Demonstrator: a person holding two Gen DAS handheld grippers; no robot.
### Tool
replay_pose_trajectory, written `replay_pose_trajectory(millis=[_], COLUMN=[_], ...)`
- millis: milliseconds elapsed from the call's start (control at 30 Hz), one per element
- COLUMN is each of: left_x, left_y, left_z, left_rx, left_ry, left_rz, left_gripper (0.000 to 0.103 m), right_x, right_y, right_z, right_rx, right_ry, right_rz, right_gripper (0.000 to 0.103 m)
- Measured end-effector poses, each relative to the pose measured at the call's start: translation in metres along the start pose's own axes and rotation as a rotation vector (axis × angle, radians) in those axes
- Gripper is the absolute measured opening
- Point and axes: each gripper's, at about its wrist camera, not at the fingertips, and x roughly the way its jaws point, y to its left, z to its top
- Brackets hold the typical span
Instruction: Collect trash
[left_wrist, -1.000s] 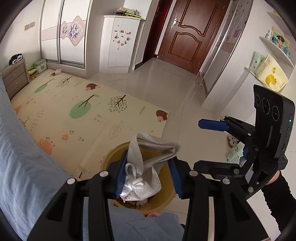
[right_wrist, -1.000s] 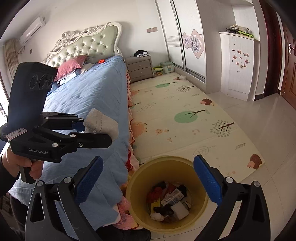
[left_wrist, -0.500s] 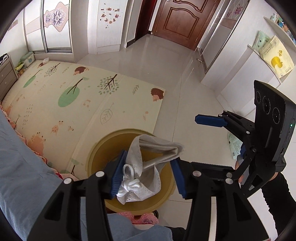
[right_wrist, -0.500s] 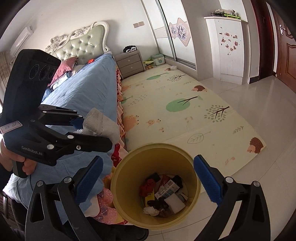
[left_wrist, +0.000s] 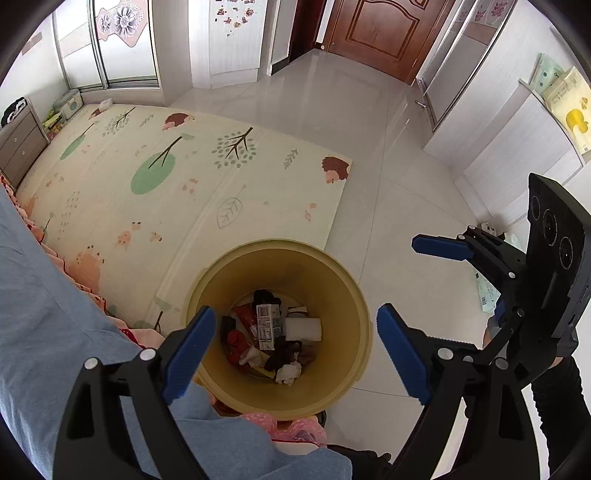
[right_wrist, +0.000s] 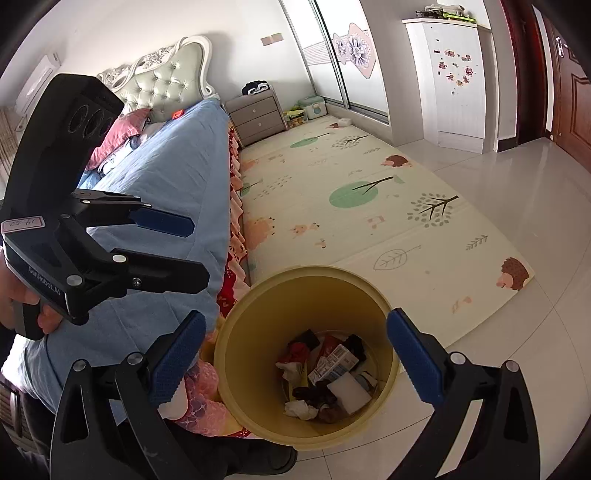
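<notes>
A yellow bin (left_wrist: 332, 280) stands on the floor beside the bed, with mixed trash (left_wrist: 271, 332) in its bottom: wrappers, a white block, crumpled tissue, dark scraps. It also shows in the right wrist view (right_wrist: 258, 332). My left gripper (left_wrist: 295, 343) is open and empty right above the bin's mouth. My right gripper (right_wrist: 295, 354) is open and empty, also above the bin, a little to its right. Each gripper shows in the other's view: the right one (left_wrist: 461, 266) and the left one (right_wrist: 177, 251).
The bed with a blue sheet (right_wrist: 166, 177) runs along the left, its pink frill (right_wrist: 236, 236) next to the bin. A patterned play mat (left_wrist: 184, 173) lies beyond the bin. Tiled floor (left_wrist: 406, 221), white cabinets (left_wrist: 517, 147) and a brown door (left_wrist: 380, 33) lie farther off.
My left gripper opened and the grey-white cloth it held is gone from its jaws. Both views have tilted down toward the bin.
</notes>
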Motion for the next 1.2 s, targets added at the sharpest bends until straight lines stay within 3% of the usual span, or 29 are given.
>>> replay_pose_trajectory(millis=[700, 967, 1200], left_x=[-0.027, -0.073, -0.132], left_y=[-0.003, 0.014, 0.044], left_z=[-0.008, -0.030, -0.072], left_rx=[-0.006, -0.049, -0.107], left_ry=[-0.085, -0.184, -0.280], left_rz=[-0.029, -0.018, 0.035], left_gripper=[0.088, 0.088, 0.088], right_x=[-0.013, -0.023, -0.023], right_y=[0.027, 0.075, 0.144], right_z=[0.010, 0.027, 0.047], right_rx=[-0.034, -0.115, -0.219], right_ry=[-0.018, -0.035, -0.066], right_rz=[-0.006, -0.003, 0.044], right_gripper=[0.095, 0.095, 0.095])
